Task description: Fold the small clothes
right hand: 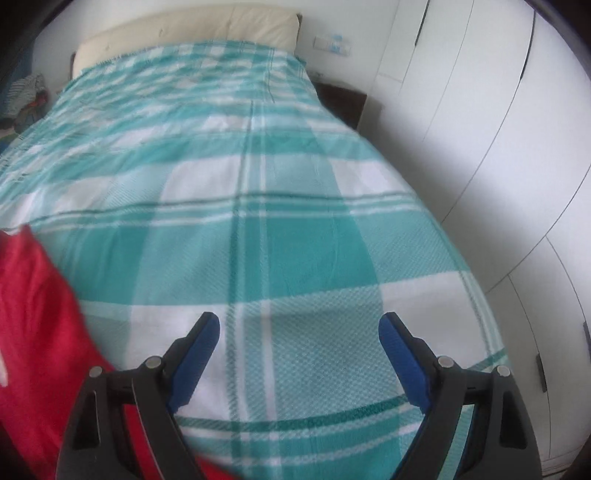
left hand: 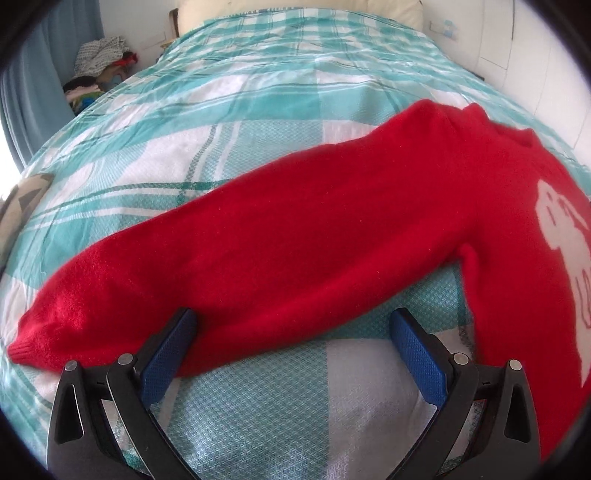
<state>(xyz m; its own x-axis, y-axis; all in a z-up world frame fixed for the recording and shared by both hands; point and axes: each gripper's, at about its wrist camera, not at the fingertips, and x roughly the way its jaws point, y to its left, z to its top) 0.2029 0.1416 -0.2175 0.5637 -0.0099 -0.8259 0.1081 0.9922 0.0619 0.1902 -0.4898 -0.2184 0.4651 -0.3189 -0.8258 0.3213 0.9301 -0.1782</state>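
A bed covered by a teal-and-white plaid blanket (left hand: 258,110) fills both views, with white wardrobe doors (right hand: 480,129) along its right side and a cream headboard (right hand: 192,27) at the far end. On the near part of the blanket lies the red sweater (left hand: 295,236) — a fuzzy knit spread flat, one sleeve stretched out leftward to a ribbed cuff (left hand: 20,352). Its chest carries a white knitted figure (left hand: 561,229), cut off by the frame edge; no letters or labels can be read on it. In the right wrist view only a blurred red edge of the garment shows at the left. A heap of clothes (left hand: 99,70) sits beside the bed — possibly on a chair. The left gripper (left hand: 293,332) hangs with jaws spread wide, its blue pads (left hand: 166,358) straddling the sleeve's lower edge without clasping it. The right gripper (right hand: 299,334) is likewise wide apart over bare blanket, holding nothing.
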